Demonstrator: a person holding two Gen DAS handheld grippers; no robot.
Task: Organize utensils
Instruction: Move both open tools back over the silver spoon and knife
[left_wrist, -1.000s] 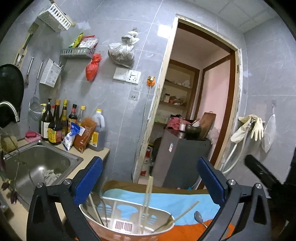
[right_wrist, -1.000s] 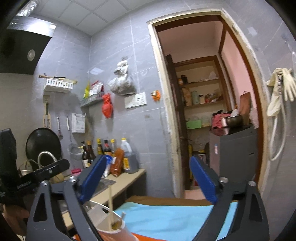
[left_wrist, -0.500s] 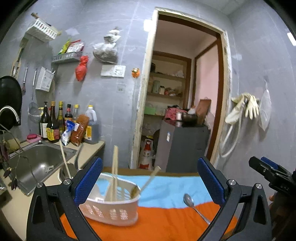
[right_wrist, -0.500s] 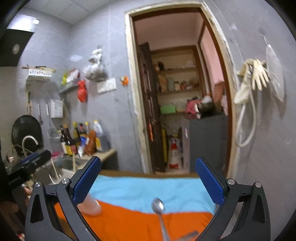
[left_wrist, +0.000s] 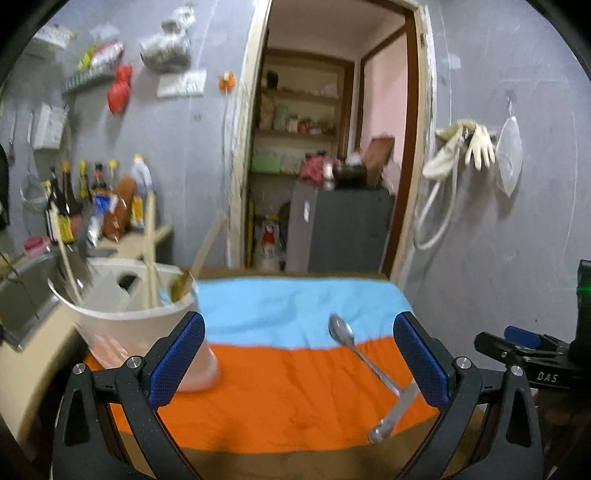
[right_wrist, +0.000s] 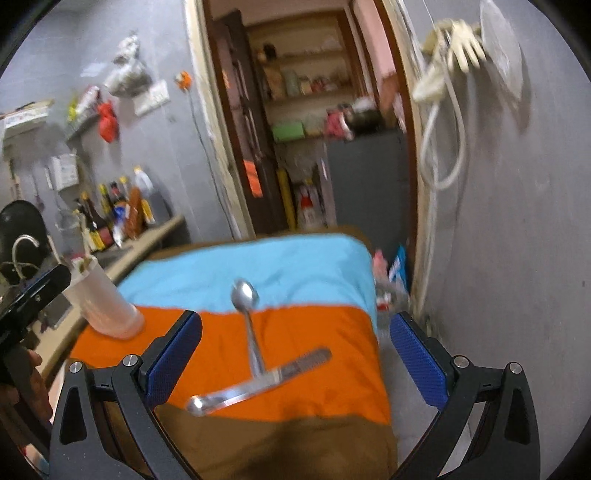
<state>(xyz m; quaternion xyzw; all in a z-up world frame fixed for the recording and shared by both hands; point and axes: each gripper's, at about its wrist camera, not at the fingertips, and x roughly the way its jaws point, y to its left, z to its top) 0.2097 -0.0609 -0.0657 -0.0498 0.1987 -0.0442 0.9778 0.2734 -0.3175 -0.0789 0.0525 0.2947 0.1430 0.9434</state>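
Observation:
A white utensil holder (left_wrist: 140, 325) with chopsticks (left_wrist: 149, 254) and a spoon inside stands at the left of the orange and blue cloth (left_wrist: 280, 387); in the right wrist view the holder (right_wrist: 103, 302) is at far left. A metal spoon (right_wrist: 247, 317) lies on the cloth, its handle crossing a second metal utensil (right_wrist: 258, 384). In the left wrist view the spoon (left_wrist: 354, 350) and the crossing utensil (left_wrist: 395, 413) lie at right. My left gripper (left_wrist: 299, 362) is open, empty, beside the holder. My right gripper (right_wrist: 295, 362) is open above the crossed utensils.
A counter with a sink (left_wrist: 22, 295) and several bottles (left_wrist: 92, 199) runs along the left. An open doorway (left_wrist: 325, 147) with shelves and a grey cabinet (left_wrist: 347, 229) is behind the table. Gloves and a hose (left_wrist: 454, 155) hang on the right wall.
Both grippers have pulled back and tilted down. The holder, a second ago between my left fingers, now stands to the left of them. The spoon and second utensil have come into view.

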